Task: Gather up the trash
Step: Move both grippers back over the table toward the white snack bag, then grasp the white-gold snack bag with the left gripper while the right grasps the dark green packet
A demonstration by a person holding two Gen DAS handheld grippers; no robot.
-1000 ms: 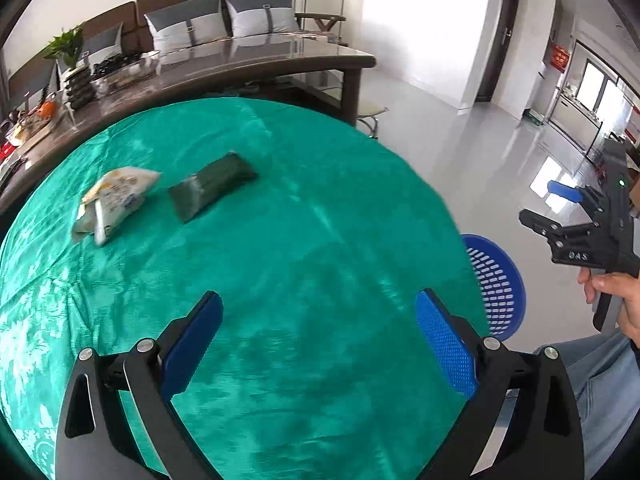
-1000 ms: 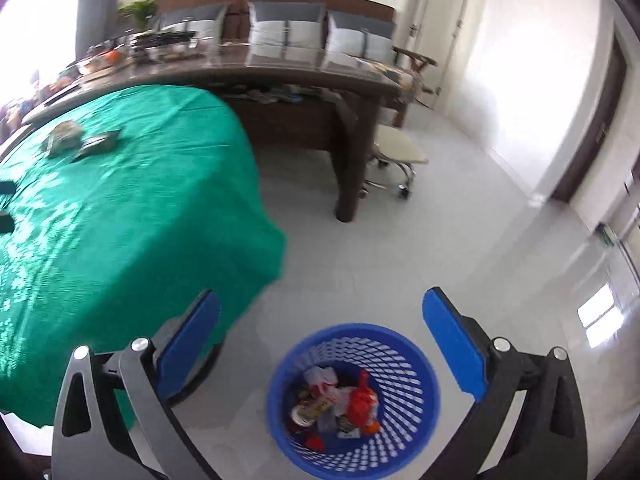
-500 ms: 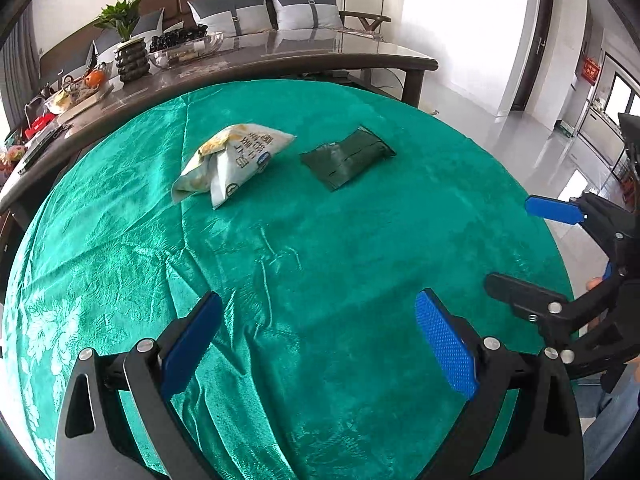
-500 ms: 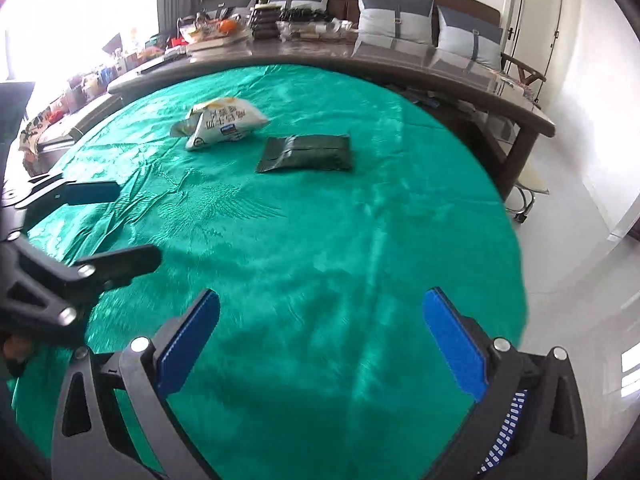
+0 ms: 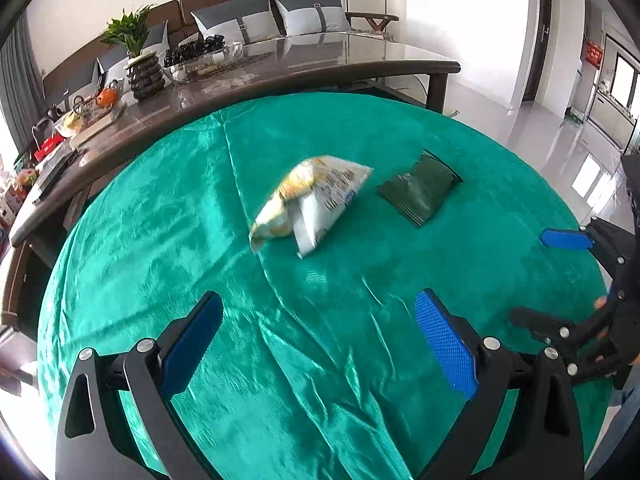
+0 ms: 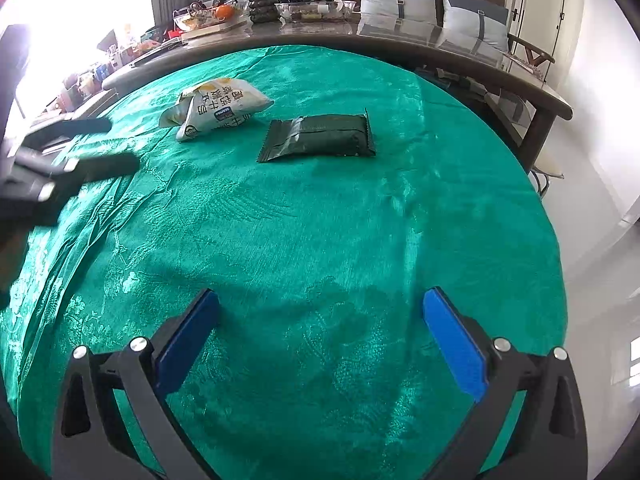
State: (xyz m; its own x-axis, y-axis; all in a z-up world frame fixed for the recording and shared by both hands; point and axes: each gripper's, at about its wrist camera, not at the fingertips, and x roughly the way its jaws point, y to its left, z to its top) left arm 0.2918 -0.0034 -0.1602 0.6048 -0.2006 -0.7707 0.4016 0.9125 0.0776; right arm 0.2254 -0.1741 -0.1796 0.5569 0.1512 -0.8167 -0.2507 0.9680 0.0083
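Note:
A white and yellow snack bag [image 5: 312,200] [image 6: 218,110] lies crumpled on the green tablecloth [image 5: 280,340] [image 6: 320,240]. Just to its right lies a flat dark green packet [image 5: 420,192] [image 6: 320,140]. My left gripper [image 5: 320,336] hovers open over the cloth, short of the snack bag, with nothing between its fingers. My right gripper [image 6: 320,340] is open and empty too, over the near part of the table, in line with the dark packet. Each gripper shows at the edge of the other's view: the right one [image 5: 560,276], the left one [image 6: 96,144].
Behind the round table runs a long dark table [image 5: 280,64] with a potted plant [image 5: 140,60], a glass dish [image 5: 204,60], fruit and clutter. A sofa with grey cushions [image 5: 260,12] stands at the wall. Glossy floor [image 5: 540,128] lies to the right.
Both grippers swung left from the blue basket on the floor to face the table, then came closer to the two packets. The basket has left both views. Both stayed open.

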